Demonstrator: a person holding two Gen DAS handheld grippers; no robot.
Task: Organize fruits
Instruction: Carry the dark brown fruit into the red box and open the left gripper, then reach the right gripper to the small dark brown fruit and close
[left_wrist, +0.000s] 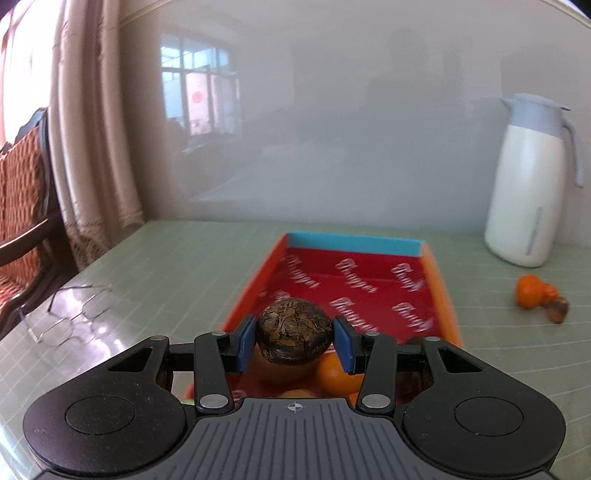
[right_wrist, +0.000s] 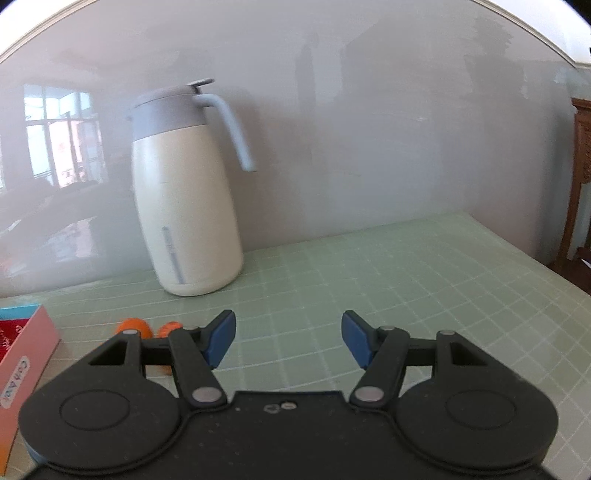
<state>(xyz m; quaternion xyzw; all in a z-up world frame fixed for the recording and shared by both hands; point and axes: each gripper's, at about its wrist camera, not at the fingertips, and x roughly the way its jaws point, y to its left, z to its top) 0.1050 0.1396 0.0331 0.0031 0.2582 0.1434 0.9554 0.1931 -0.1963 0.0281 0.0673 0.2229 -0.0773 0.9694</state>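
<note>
Left tool (left_wrist: 294, 341) grips a dark, wrinkled fruit (left_wrist: 293, 330) between its blue pads (left_wrist: 246, 343), holding it up over the near end of the red tray (left_wrist: 439, 284). Just below and behind that fruit, several oranges (left_wrist: 338, 373) already sit in the tray's near end, partly hidden by the tool, so the exact count is hard to call. The far stretch of the tray, ahead of the tool, lies bare.

Right tool (right_wrist: 288, 338) hangs with its jaws spread wide and nothing between them, over the green surface (right_wrist: 406, 280). Off its left finger, two small oranges (right_wrist: 135, 326) sit loose on the surface, just beside the tray's corner; the left camera shows a brownish fruit (left_wrist: 557, 308) touching them. A white jug (right_wrist: 184, 199) stands ahead and to the left.

My read: well under way. Some fruit is in, one piece is about to go in, and that loose cluster looks like what remains.
</note>
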